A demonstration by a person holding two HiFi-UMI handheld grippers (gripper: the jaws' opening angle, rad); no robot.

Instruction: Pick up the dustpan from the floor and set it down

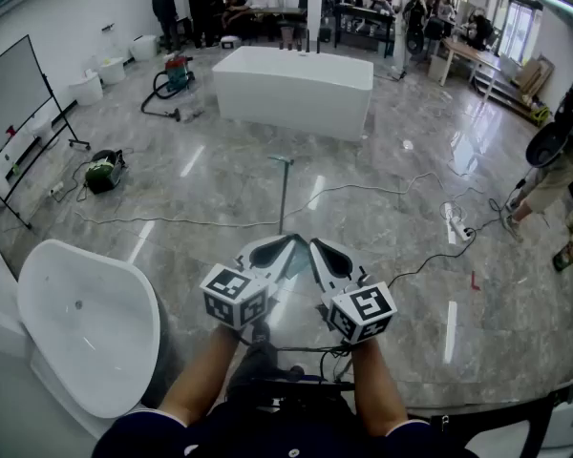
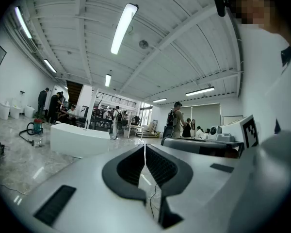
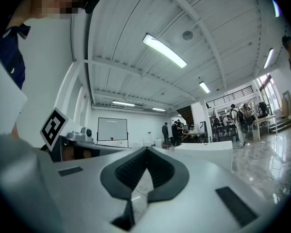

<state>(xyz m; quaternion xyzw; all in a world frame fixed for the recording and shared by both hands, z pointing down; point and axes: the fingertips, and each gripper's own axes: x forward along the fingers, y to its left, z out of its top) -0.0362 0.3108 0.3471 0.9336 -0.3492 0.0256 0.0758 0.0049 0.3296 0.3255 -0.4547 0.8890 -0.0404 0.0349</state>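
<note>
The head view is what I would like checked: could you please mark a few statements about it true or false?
1. The left hand-held gripper and the right hand-held gripper both have their jaws together. True.
2. The whiteboard stands on the right. False: it stands at the left edge.
3. A slim upright pole stands on the floor just beyond the grippers. True.
4. The white oval tub sits by the far wall. False: it is close by, at the lower left.
5. A cable runs across the floor. True.
</note>
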